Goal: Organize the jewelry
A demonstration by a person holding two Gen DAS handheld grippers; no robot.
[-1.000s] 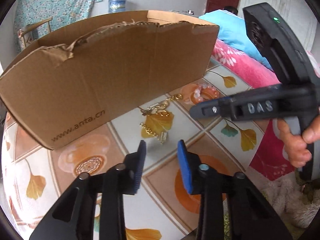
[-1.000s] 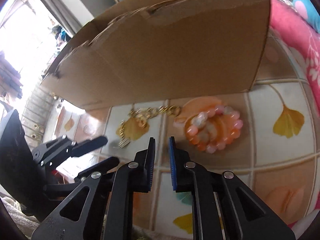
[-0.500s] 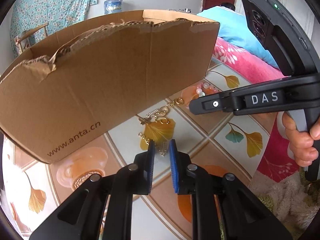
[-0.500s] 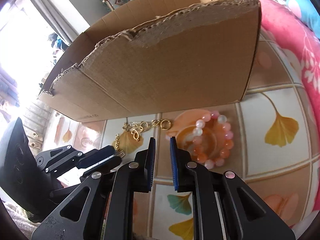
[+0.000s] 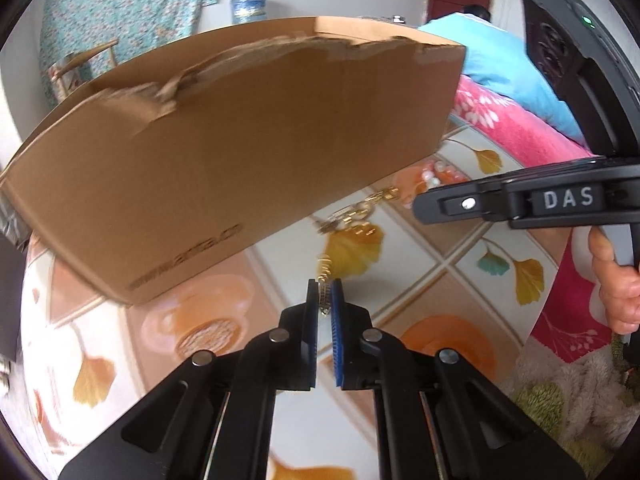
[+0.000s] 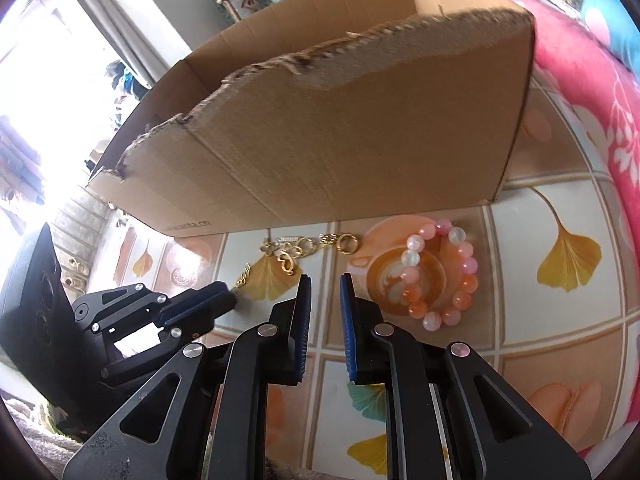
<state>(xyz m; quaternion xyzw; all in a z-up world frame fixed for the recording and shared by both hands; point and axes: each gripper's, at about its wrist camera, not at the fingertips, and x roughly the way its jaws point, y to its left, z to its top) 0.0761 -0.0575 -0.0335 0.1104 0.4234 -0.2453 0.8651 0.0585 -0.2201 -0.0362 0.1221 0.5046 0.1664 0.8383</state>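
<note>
Where right claw [image 5: 424, 210] shows, label reads "DAS"; box [image 6: 360, 140] print blurred.

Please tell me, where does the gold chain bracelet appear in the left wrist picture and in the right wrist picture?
Left wrist view: the gold chain bracelet runs from centre right, below the cardboard box, down to the left gripper, whose fingers pinch its near end.
Right wrist view: it lies left of centre under the box, left of the pink bead bracelet.
Shared landmark: the yellow ginkgo leaf print beneath the chain.
</note>
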